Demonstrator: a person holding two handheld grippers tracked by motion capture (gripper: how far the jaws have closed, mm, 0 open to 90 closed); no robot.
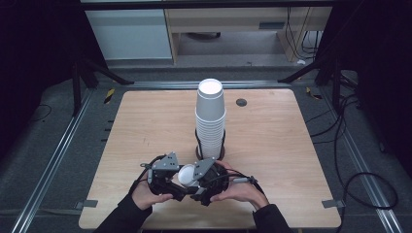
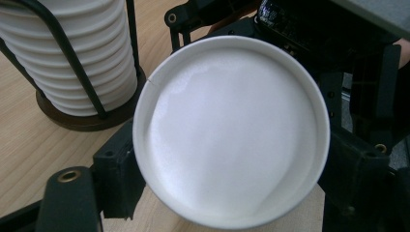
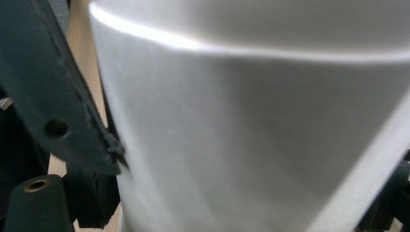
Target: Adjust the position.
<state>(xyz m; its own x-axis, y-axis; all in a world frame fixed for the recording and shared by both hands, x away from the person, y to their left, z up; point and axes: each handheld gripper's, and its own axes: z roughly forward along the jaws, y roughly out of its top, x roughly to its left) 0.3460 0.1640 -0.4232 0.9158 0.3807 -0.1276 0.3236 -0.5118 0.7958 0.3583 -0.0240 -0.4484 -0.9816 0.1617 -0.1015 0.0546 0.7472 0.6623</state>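
A single white paper cup [image 1: 186,174] lies on its side between my two grippers, just above the table's front edge. In the left gripper view the cup's open mouth [image 2: 232,130] faces the camera. My left gripper [image 1: 178,182] has its black pads [image 2: 116,169] pressed against both sides of the rim. My right gripper [image 1: 196,177] holds the same cup across its wall [image 3: 251,125]. A black serrated jaw lies along the left of the cup in the right gripper view.
A tall stack of upside-down white cups [image 1: 210,116] stands in a black wire holder [image 1: 210,154] at the table's middle, just beyond the grippers. The wooden table [image 1: 282,145] has a small dark grommet [image 1: 241,102] near its far edge.
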